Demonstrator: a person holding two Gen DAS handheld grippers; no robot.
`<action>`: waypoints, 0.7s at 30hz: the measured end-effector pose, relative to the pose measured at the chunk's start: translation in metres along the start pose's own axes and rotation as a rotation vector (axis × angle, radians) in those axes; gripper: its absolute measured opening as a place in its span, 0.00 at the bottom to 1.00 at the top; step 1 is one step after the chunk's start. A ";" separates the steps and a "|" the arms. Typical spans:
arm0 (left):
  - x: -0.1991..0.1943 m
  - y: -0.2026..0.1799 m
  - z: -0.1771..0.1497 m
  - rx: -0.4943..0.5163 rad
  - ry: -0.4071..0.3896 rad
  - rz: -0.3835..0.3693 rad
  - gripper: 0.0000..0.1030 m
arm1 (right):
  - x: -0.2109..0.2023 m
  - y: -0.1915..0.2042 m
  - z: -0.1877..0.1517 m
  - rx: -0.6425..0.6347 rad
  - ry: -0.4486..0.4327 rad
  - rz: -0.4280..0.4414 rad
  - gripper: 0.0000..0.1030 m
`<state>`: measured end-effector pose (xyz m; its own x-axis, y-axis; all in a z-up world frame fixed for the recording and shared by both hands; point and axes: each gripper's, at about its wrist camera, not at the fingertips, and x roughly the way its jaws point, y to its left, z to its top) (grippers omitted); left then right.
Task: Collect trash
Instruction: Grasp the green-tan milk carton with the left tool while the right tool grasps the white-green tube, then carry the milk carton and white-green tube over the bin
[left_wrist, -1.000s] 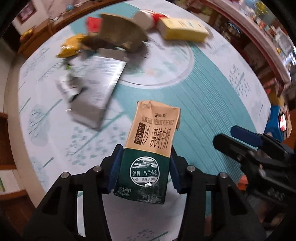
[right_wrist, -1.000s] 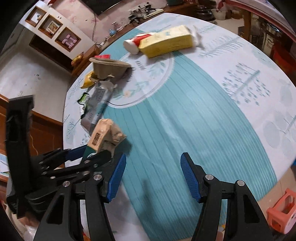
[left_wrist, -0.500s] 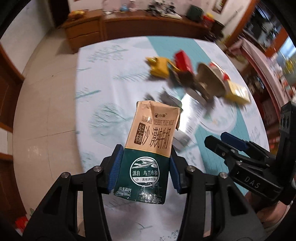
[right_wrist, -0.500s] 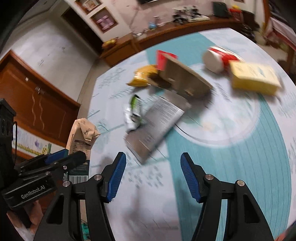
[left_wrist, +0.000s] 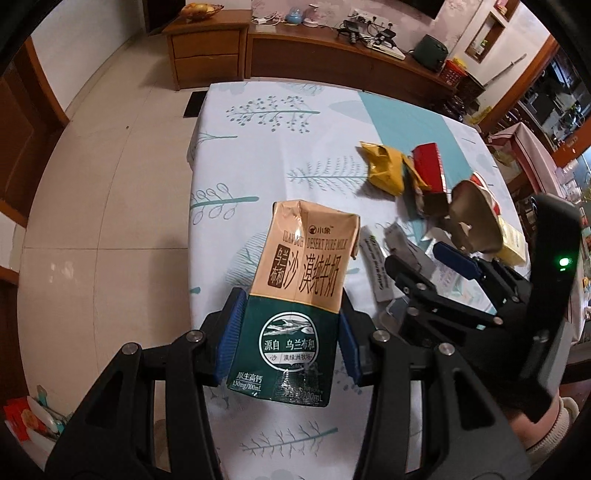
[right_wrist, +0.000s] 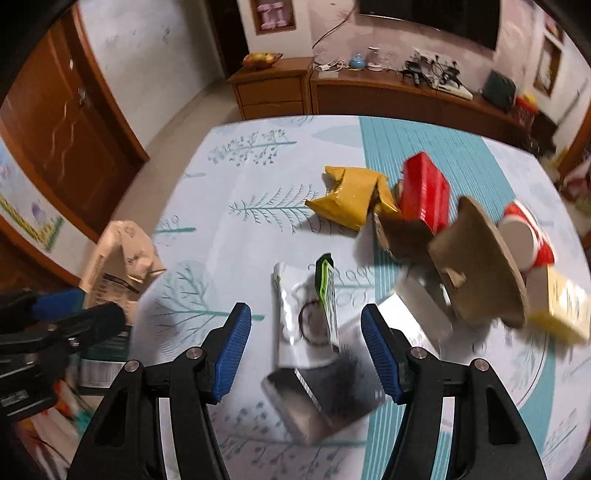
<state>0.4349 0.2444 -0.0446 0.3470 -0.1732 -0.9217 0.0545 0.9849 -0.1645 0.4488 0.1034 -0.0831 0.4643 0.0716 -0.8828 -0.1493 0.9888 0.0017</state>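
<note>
Tiled floor and the near bench edge now fill the left view, since the left tool (left_wrist: 291, 339), clamping the tan-and-green milk carton (left_wrist: 299, 295), has swung off the litter, while the right tool (right_wrist: 306, 350) gapes empty over a silver foil pouch (right_wrist: 314, 350), suggesting disposal next.

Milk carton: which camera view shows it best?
The left wrist view. The milk carton fills the centre, printed front readable, clamped between the left hand-held gripper pads. The right wrist view catches only its blurred, crumpled top at the left edge, partly hidden behind that hand-held gripper.
</note>
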 end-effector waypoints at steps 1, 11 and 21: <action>0.002 0.002 0.001 -0.008 0.003 0.002 0.42 | 0.007 0.004 0.003 -0.020 0.006 -0.020 0.61; 0.011 0.006 -0.005 -0.027 0.024 -0.001 0.42 | 0.041 0.017 0.000 -0.104 0.037 -0.089 0.32; -0.018 -0.013 -0.038 -0.008 0.016 -0.013 0.42 | -0.017 -0.015 -0.018 0.066 -0.052 0.074 0.19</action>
<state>0.3927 0.2348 -0.0390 0.3313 -0.1865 -0.9249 0.0512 0.9824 -0.1797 0.4270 0.0851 -0.0763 0.4988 0.1502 -0.8536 -0.1280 0.9868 0.0989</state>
